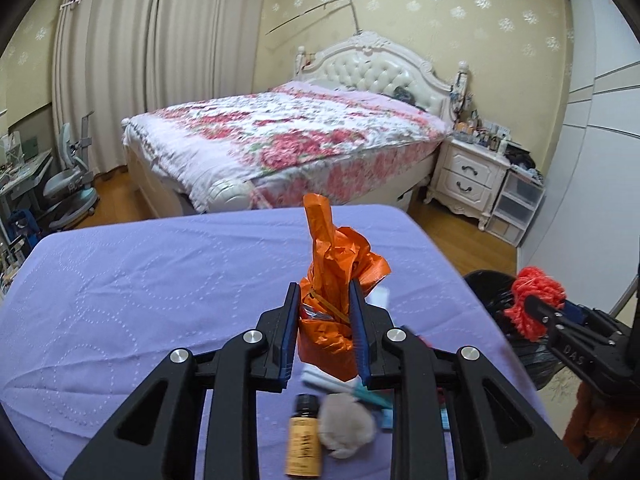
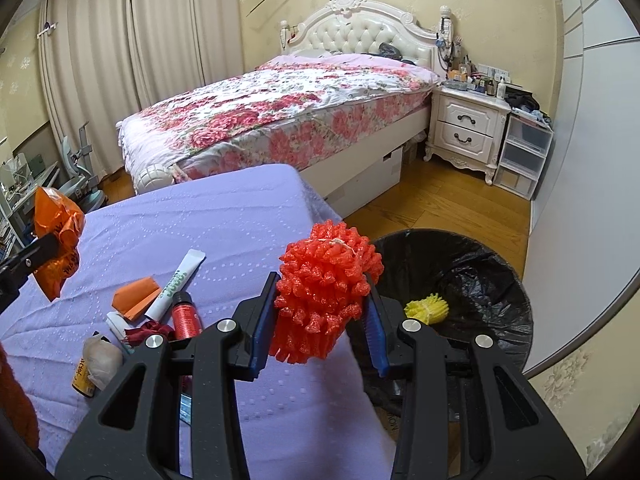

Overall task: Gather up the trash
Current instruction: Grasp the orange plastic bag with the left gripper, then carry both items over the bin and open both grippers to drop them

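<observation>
While I look along my left gripper (image 1: 325, 320), its jaws are pinching a crumpled orange plastic bag (image 1: 334, 292), held clear above the purple-covered worktop (image 1: 140, 280). Below the jaws this view shows a small amber bottle (image 1: 305, 440) with an orange label, a pale wad of tissue (image 1: 347, 424) beside it, and a teal-and-white strip that is too blurred for me to name. At the right edge I see my right gripper (image 1: 532, 312) gripping a red foam net (image 1: 534, 300), with black bin liner behind it.

From the right wrist, the jaws of the right gripper (image 2: 322, 316) are closed on that red foam net (image 2: 326, 292), which bulges out above them beside the worktop's (image 2: 240, 224) right edge. Only this view shows the inside of the bin (image 2: 452, 280): it stands on the wooden floor (image 2: 440, 200) just beside the worktop, lined in black, with a yellow foam net (image 2: 426, 308) lying in it. It also shows clutter the left view hides: a white tube (image 2: 176, 284) with green print, a folded orange scrap (image 2: 134, 298), a red bottle (image 2: 185, 316) and a dark red crumple (image 2: 146, 330). The orange bag (image 2: 56, 240) appears at the far left, held above the worktop.
</observation>
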Available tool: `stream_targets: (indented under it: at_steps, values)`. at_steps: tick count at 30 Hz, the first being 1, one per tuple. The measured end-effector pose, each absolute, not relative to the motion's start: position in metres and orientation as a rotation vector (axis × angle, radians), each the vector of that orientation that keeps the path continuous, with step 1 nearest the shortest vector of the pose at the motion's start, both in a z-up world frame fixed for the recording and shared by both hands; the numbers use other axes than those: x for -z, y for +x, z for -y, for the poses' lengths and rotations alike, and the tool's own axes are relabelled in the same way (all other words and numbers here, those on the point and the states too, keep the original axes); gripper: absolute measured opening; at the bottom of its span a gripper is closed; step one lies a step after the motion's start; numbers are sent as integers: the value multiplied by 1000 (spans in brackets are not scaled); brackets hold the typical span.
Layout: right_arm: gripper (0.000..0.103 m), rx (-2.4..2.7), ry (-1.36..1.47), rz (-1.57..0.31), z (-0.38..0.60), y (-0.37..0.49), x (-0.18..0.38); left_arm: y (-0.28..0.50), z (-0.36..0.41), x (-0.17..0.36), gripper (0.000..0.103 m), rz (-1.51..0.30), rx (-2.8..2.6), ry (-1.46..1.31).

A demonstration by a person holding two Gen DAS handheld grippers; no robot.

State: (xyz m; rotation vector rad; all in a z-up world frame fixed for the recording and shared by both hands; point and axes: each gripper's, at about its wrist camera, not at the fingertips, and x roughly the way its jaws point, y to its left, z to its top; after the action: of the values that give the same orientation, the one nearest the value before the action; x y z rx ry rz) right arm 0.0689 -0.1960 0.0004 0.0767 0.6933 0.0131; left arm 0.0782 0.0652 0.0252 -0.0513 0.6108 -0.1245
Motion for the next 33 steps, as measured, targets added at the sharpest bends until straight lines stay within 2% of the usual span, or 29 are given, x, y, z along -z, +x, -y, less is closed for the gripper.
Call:
stream_targets:
  at_steps: [8,19,33]
  values:
    - [38,48,67,-668,231,61,-6,84,-2,-28,25,-591,245,-15]
    - [38,126,79,-655,279,65,4,111,81,1,25,-631,347,59]
    - [40,161,110,-671,310,89,28,138,135,28,26,-661,370,152]
